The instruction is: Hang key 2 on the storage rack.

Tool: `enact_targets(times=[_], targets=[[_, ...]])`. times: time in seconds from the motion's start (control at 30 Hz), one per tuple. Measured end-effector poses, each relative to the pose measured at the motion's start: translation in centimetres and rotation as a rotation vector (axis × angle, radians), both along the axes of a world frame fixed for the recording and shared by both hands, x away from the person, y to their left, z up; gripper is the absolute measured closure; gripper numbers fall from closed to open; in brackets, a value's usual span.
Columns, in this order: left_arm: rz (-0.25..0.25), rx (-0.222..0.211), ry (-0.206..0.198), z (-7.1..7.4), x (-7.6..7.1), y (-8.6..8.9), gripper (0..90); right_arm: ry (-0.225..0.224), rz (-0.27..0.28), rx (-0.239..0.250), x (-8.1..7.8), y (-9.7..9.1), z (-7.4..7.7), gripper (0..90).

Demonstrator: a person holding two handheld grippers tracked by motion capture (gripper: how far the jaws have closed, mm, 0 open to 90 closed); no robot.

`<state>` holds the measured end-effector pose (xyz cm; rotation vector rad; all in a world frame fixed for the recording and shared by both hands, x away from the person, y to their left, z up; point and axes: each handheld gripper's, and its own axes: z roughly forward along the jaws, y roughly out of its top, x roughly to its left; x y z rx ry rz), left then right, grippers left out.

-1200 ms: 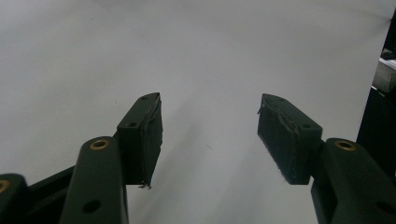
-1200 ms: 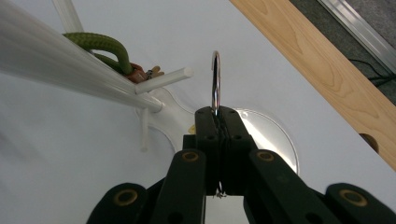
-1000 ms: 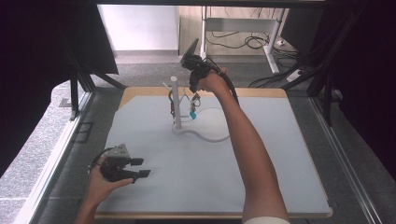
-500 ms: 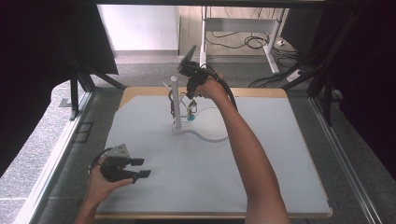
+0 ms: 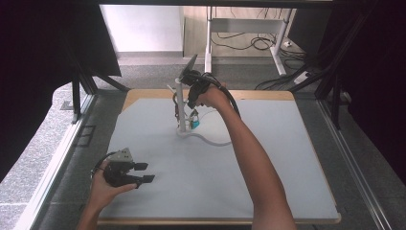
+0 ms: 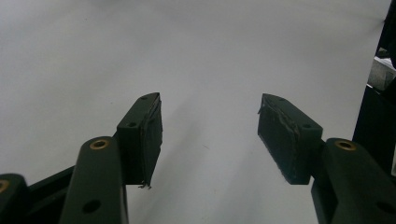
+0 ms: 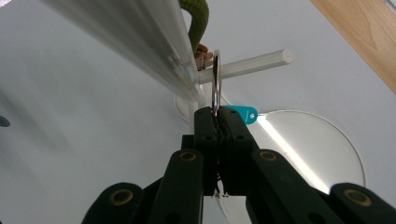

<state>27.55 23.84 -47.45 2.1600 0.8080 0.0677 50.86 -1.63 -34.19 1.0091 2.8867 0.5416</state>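
A white stand [image 5: 180,103] rises from the far middle of the pale table [image 5: 268,158]. At the stand's post, the right gripper [image 7: 217,112] has its jaws pressed together on a metal key ring [image 7: 215,84], which sits against a white peg [image 7: 252,64] jutting from the post. A teal tag [image 7: 243,113] hangs just beside the ring, and what may be a green cord [image 7: 198,18] loops above it. Well apart from the stand, near the table's front left, the left gripper [image 6: 210,128] rests with jaws spread wide, holding nothing.
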Motion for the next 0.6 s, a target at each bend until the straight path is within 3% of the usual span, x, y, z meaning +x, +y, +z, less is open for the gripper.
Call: enact_targets(times=[0.33,0.6], targets=[[-0.008,0.009,0.003,-0.2,0.0,-0.2,40.6,-0.014,-0.016,0.036,-0.6,-1.3,0.9,72.2],[-0.010,0.019,0.005,-0.2,0.0,-0.4,40.5,-0.059,-0.026,0.076,-2.4,-3.0,1.7,61.0]])
